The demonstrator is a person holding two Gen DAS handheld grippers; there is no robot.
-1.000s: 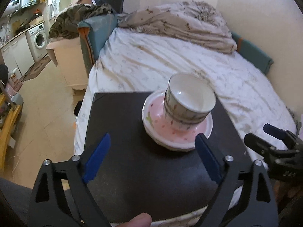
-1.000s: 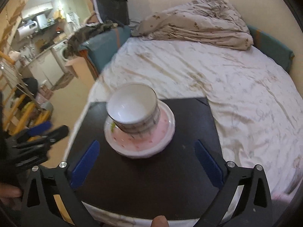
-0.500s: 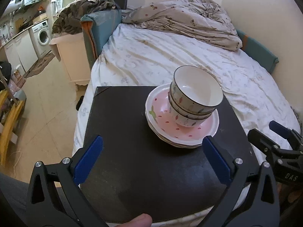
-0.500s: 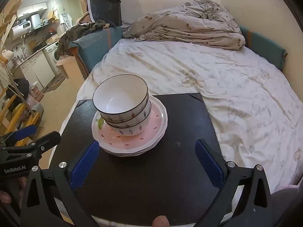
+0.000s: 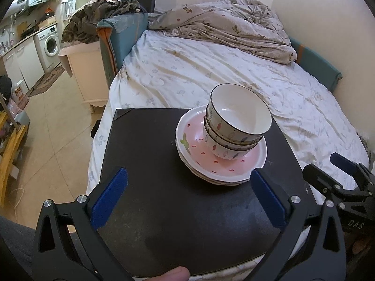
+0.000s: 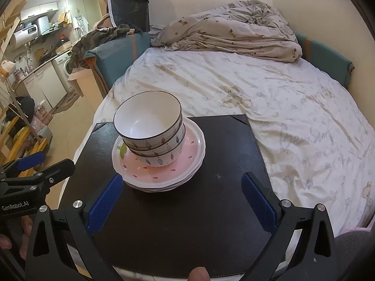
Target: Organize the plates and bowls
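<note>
Bowls (image 5: pixel 239 121) glazed ceramic, glossy white inside, painted leaf marks outside, dark rim line. Plates (image 5: pixel 234 164) also glossy ceramic, pink speckled centre, white rim. Table (image 5: pixel 152 187) matt black, smooth, faint smudges (dull sheen near front edge). Left gripper (image 5: pixel 187 197) matt black plastic frame, shiny metal screws, blue pads (image 5: pixel 109 197) with fine rough texture. Right gripper (image 6: pixel 181 205) same build, pads (image 6: pixel 259 202) textured blue. Bed sheet (image 5: pixel 211 70) soft wrinkled cloth, pale print. Duvet (image 5: pixel 229 28) crumpled cloth, matt. Floor (image 5: pixel 54 121) smooth tile, slight shine.
</note>
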